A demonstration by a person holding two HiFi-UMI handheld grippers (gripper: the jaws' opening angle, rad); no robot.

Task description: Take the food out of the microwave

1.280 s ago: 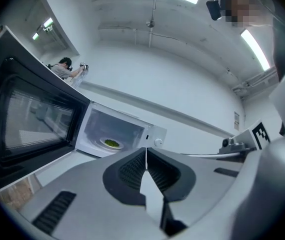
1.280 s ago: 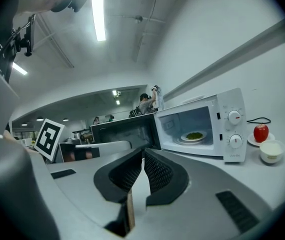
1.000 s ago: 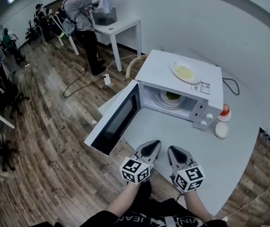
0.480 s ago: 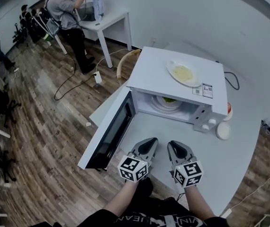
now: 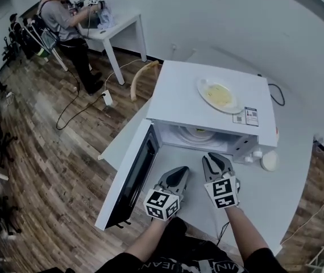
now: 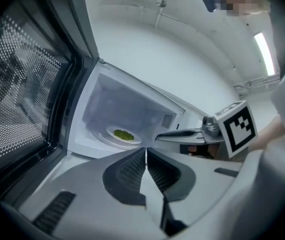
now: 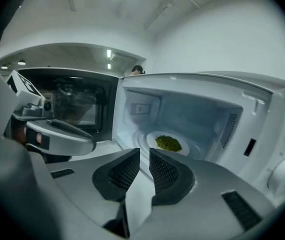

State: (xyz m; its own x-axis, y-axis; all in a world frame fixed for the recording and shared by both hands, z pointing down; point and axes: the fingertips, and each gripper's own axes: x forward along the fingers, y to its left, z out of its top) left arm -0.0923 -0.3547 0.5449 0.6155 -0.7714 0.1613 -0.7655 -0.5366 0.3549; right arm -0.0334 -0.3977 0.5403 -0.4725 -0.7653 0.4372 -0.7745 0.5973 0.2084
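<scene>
head view | left gripper, right gripper: fingers closed | door wide (plate inside microwave)

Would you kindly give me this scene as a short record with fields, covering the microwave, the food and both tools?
microwave: white, on a table, door open to the left
food: green heap on a plate inside the cavity
microwave top: second plate with pale yellow food
left tool: shut, empty, before the opening
right tool: shut, empty, nearer the opening
task: food not yet out
</scene>
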